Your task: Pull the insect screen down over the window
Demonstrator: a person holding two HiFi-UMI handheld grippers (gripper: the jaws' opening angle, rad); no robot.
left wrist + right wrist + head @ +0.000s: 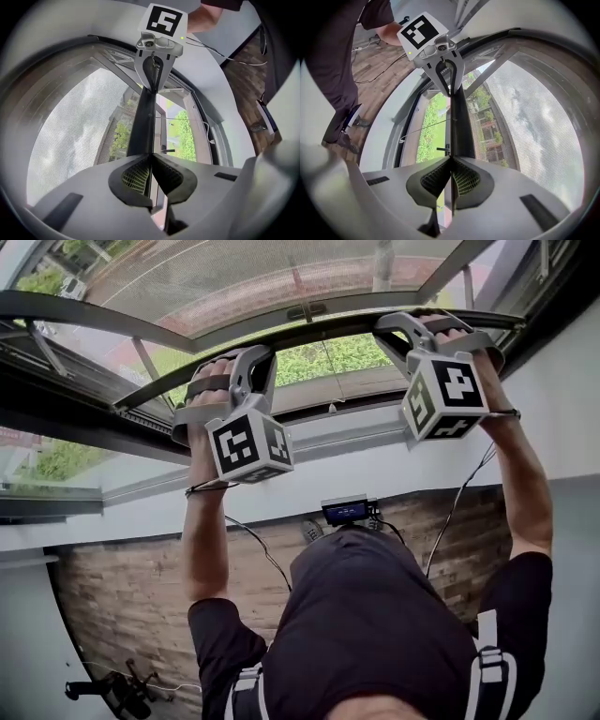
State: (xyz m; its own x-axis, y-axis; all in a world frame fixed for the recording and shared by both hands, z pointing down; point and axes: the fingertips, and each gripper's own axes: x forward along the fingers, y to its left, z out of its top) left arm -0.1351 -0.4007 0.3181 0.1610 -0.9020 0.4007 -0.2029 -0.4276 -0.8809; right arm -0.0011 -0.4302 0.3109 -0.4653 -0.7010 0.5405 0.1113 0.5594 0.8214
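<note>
The insect screen's grey mesh (253,277) hangs from the top of the window and ends in a dark pull bar (319,334) that runs across the pane. My left gripper (248,362) is shut on the bar's thin lip left of the middle, and my right gripper (417,326) is shut on it further right. In the left gripper view the pads (136,176) meet on the lip, with the bar (140,122) running on to the right gripper (152,79). The right gripper view mirrors this: pads (464,178), bar (461,126), left gripper (446,82).
Below the bar the window stands open to green bushes (328,357). A white sill (356,442) runs beneath it. A thin pull cord (332,395) dangles from the bar. Cables and a small lit device (345,510) lie on the wood floor (141,596).
</note>
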